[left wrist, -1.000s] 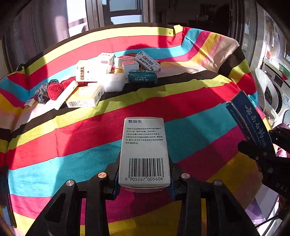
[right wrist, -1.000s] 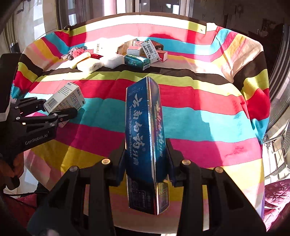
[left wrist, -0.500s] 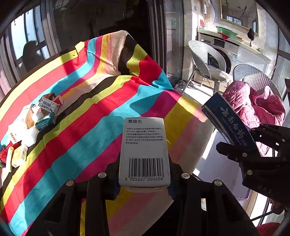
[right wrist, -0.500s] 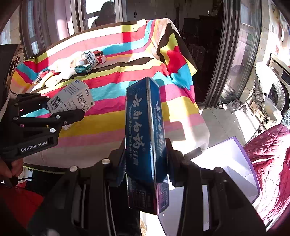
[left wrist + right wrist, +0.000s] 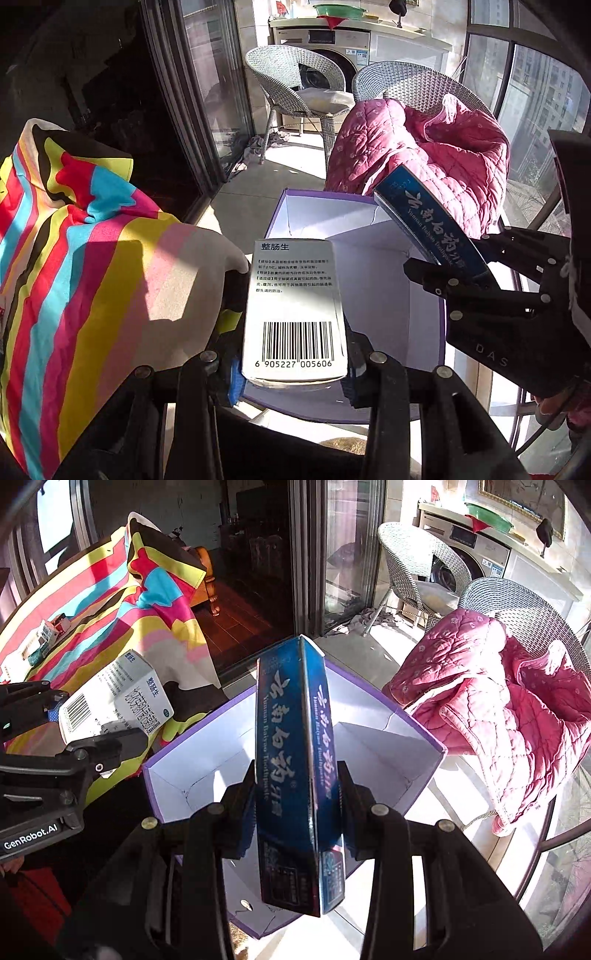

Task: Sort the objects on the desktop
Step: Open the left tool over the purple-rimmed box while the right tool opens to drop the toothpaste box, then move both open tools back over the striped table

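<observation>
My left gripper [image 5: 293, 365] is shut on a white medicine box [image 5: 295, 310] with a barcode, held over the near rim of an open purple cardboard box [image 5: 391, 314] with a white inside. My right gripper [image 5: 297, 812] is shut on a blue toothpaste box [image 5: 295, 760], held upright above the same purple box [image 5: 369, 746]. In the left wrist view the right gripper [image 5: 465, 277] and toothpaste box [image 5: 432, 225] are at the right. In the right wrist view the left gripper [image 5: 86, 727] with the medicine box [image 5: 110, 698] is at the left.
The table with the striped cloth [image 5: 85, 266] is to the left; several small boxes [image 5: 40, 638] lie on it far off. Two wicker chairs [image 5: 291, 85], one with a pink quilted coat [image 5: 491, 705], and a washing machine [image 5: 332, 48] stand beyond the purple box.
Both grippers have swung right, away from the striped table, with their boxes still held. They now hang over the open purple box beside the table.
</observation>
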A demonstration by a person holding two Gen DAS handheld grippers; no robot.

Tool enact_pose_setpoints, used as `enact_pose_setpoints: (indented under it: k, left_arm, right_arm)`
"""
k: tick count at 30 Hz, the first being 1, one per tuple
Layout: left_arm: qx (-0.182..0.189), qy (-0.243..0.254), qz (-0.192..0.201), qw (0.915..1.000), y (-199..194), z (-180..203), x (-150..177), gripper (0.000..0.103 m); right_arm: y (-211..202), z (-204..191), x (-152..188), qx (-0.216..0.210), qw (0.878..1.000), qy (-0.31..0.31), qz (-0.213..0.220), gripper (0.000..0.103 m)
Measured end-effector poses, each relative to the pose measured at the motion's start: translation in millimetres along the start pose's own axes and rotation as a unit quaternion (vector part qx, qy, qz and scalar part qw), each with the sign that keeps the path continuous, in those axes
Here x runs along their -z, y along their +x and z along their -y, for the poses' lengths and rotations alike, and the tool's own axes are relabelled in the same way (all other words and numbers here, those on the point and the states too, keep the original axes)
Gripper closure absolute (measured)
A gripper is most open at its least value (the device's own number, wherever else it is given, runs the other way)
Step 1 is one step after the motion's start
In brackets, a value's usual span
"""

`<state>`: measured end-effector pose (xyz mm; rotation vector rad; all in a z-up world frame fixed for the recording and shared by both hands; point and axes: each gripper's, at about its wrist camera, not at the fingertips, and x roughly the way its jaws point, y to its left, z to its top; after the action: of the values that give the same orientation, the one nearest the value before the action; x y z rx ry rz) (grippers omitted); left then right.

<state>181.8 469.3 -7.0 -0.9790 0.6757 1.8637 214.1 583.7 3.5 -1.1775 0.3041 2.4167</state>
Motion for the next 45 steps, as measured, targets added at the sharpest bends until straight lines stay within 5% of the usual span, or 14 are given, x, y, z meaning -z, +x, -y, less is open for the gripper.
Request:
enact_pose_setpoints:
  k: [10, 12, 13, 22, 29, 34, 41, 45]
  left_arm:
    - [-0.021, 0.005, -0.011, 0.9997, 25, 17, -12, 0.056]
    - [-0.026, 0.009, -0.001, 0.9996, 22, 17, -12, 0.038]
    - [-0.032, 0.010, 0.006, 0.9994, 19, 15, -12, 0.036]
    - [-0.065, -0.001, 0.046, 0.9968, -18, -12, -5, 0.025]
    - [-0.115, -0.086, 0.072, 0.9869, -65, -77, 26, 0.020]
    - [-0.156, -0.200, 0.068, 0.9650, -102, -148, 75, 0.019]
    - [-0.239, -0.347, 0.055, 0.9051, -146, -239, 164, 0.019]
    - [-0.286, -0.370, 0.043, 0.8829, -164, -290, 209, 0.018]
  right_arm:
    - [20, 17, -3, 0.023, 1.000, 0.013, -0.014, 0.059]
    - [19, 17, -2, 0.039, 0.999, 0.009, -0.009, 0.033]
    - [17, 17, -2, 0.040, 0.999, 0.010, -0.005, 0.029]
    - [9, -2, -18, 0.024, 1.000, -0.003, 0.010, 0.029]
    - [-6, -48, -43, -0.025, 0.998, -0.034, 0.042, 0.028]
    - [-15, -118, -64, -0.099, 0.988, -0.100, 0.060, 0.028]
    - [-12, -245, -79, -0.214, 0.955, -0.199, 0.052, 0.027]
    - [2, -320, -84, -0.251, 0.930, -0.266, 0.027, 0.026]
